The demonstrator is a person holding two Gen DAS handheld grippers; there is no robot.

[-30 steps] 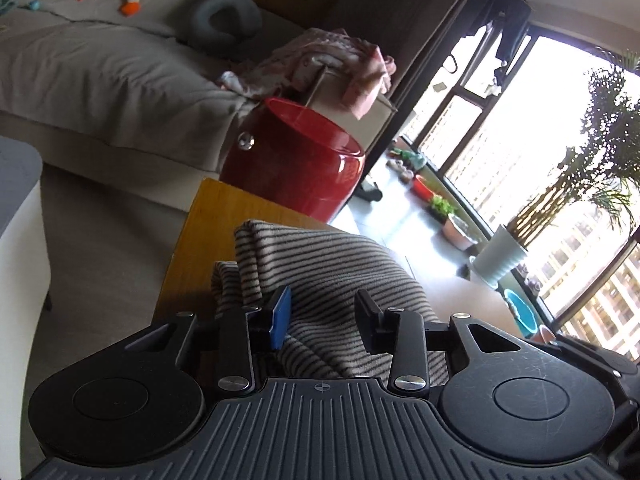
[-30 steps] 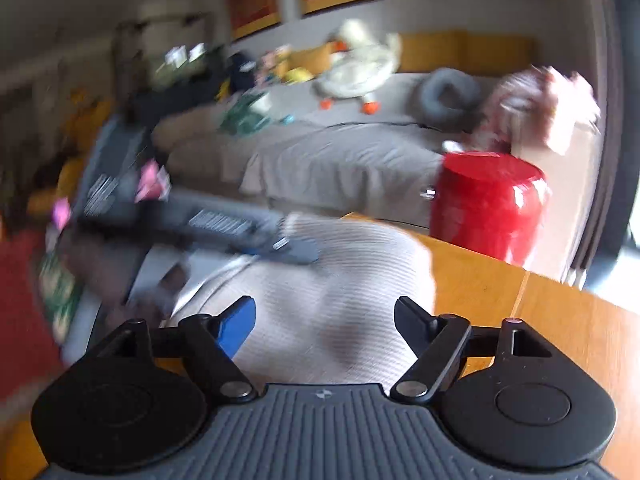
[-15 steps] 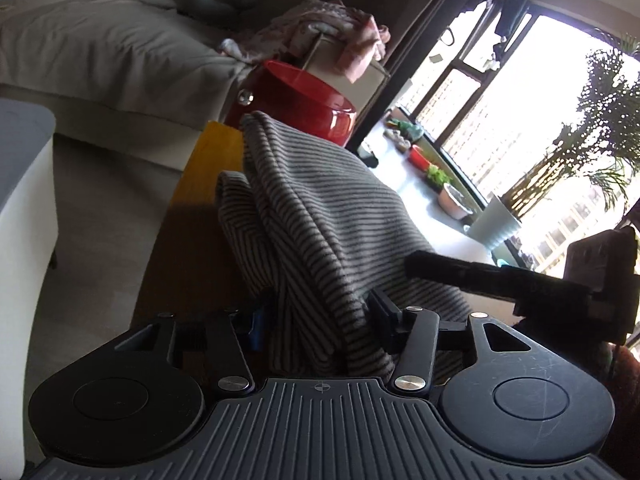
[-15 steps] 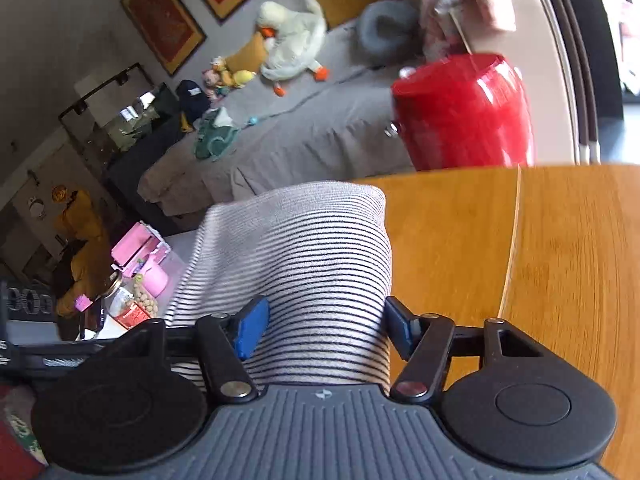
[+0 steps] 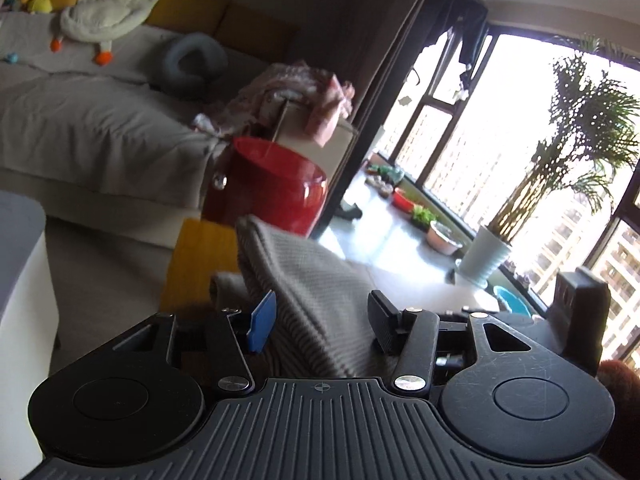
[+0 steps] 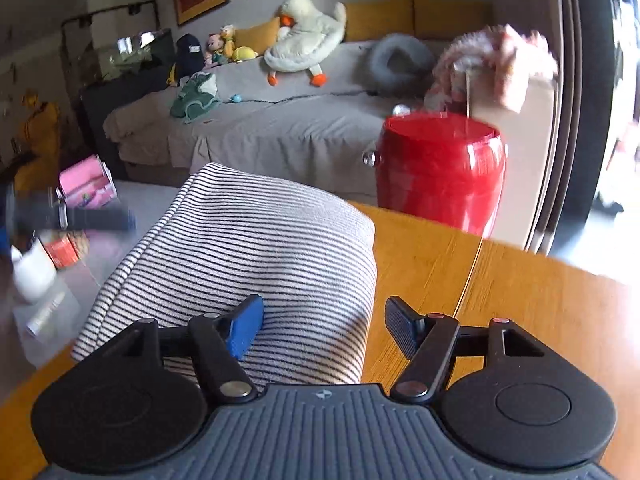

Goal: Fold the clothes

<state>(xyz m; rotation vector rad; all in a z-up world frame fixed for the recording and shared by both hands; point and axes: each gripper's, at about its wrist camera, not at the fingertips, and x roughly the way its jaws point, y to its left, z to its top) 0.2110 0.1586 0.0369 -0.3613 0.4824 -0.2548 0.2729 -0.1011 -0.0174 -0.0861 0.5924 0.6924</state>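
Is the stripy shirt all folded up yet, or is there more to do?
Mostly done, it seems. The striped garment lies doubled over in a thick bundle on the wooden table. The left gripper and right gripper are both open with cloth between their fingers, gripping nothing. Perhaps one tidy-up fold is left.

Left tongs (image 5: 320,322), right tongs (image 6: 324,330): black ribbed bodies, silver screws, 1 blue pad each.

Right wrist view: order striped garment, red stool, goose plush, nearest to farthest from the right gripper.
1. striped garment, lying on the wooden table, between the open fingers of the right gripper.
2. red stool, beyond the table's edge, right of centre.
3. goose plush, on the sofa at the back.
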